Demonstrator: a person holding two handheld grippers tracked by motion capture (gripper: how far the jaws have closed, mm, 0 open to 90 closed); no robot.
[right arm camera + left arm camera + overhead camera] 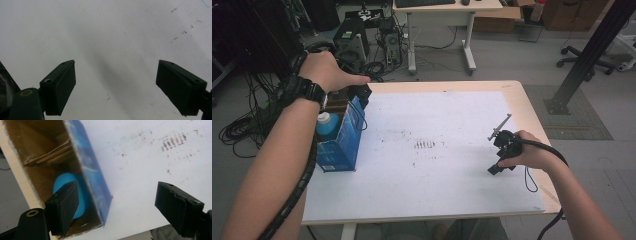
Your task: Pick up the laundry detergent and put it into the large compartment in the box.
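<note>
Blue carton (343, 140), open-topped, at tabletop (532, 120) left edge, blue bottle (327, 123) inside. Left gripper (117, 207) over it, spread wide, empty. Right gripper (116, 87) wide, empty, above bare white sheet (437, 115).

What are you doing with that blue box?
A person holds a tool in each hand at a table. The left tool hangs open over an open blue box at the table's left edge. A blue bottle sits inside the box, and the tool grips nothing. The right tool rests open over the bare white sheet, holding nothing.
</note>
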